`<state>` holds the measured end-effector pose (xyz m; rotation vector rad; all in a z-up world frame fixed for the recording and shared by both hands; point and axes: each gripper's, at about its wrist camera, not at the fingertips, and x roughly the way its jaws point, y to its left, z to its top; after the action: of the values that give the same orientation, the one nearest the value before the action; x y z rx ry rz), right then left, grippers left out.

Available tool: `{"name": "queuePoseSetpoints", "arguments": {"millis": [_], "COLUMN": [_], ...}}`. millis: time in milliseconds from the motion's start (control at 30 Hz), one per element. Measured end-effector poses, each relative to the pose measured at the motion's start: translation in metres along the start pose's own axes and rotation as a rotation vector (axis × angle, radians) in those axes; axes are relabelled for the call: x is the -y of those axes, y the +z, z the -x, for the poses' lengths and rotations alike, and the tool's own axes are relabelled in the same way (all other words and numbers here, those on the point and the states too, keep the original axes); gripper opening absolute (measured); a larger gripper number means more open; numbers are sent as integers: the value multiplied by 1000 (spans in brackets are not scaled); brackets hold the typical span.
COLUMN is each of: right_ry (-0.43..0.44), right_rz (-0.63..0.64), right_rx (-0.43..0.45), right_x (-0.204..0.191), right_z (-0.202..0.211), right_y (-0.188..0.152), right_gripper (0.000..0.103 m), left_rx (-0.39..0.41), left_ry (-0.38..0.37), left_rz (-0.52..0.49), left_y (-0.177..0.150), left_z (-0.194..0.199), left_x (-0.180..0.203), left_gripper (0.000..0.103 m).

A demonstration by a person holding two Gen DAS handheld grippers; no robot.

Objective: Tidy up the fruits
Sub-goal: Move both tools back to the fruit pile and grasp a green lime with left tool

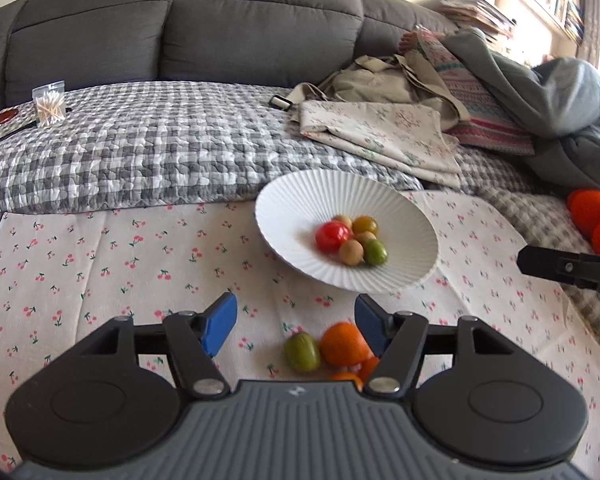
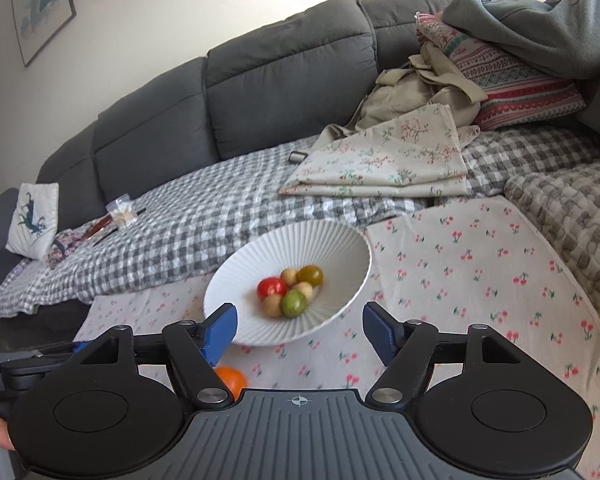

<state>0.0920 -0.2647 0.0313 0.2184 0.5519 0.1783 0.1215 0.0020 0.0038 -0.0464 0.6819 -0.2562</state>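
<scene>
Both claws spread, empty: left claw [image 1: 296, 322], right claw [image 2: 300, 330]. Green fruit [image 1: 302, 352] prob. small, light, slick; pinch across middle, gently.

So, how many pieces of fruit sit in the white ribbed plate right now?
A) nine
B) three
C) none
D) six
D: the white ribbed plate holds one red fruit, three tan ones, one yellow-green and one green, while other fruit lies on the cherry-print cloth outside it.
</scene>
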Motion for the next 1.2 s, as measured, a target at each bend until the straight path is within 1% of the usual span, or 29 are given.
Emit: {"name": "queuePoseSetpoints", "arguments": {"millis": [133,233,333,400,467,533,633,700,800,967,1133,1200], "right_ry": [6,23,31,36,42,44,43,43,41,31,28,28], "right_rz": [8,8,26,25,21,26,35,42,55,65,70,72], "right_rx": [-14,-26,-35,-45,-61,-73,-89,-99,-106,-124,-135,-138], "right_x": [-6,-9,-14,-14,-14,-14,-17,-18,-20,-21,-21,-21], "right_z": [12,19,20,18,15,13,8,6,4,-1,-4,-5], "right_y": [-11,-15,-17,-18,-20,-22,-25,-27,-29,-32,-34,-34], "right_gripper": [73,76,78,79,81,82,82,82,82,82,82,82], "left_rx": [-21,-35,-53,-71,-85,-91,-96,-114,-136,-138,-146,-152], "left_ry": [-2,-11,-16,-6,0,-2,5,12,-2,-28,-27,-26], "left_rz": [-28,-50,-92,-105,-78,-25,23,19,-1,-13,-49,-58], "left_y": [-9,-16,-21,-23,-23,-22,-21,-22,-24,-24,-26,-26], "left_z": [7,10,9,4,0,-5,-14,-23,-36,-52,-64,-67], "left_x": [8,14,19,19,14,4,-9,-14,-14,-9,-4,-3], "left_gripper": [65,65,65,65,64,64,60,50,45,44,43,41]}}
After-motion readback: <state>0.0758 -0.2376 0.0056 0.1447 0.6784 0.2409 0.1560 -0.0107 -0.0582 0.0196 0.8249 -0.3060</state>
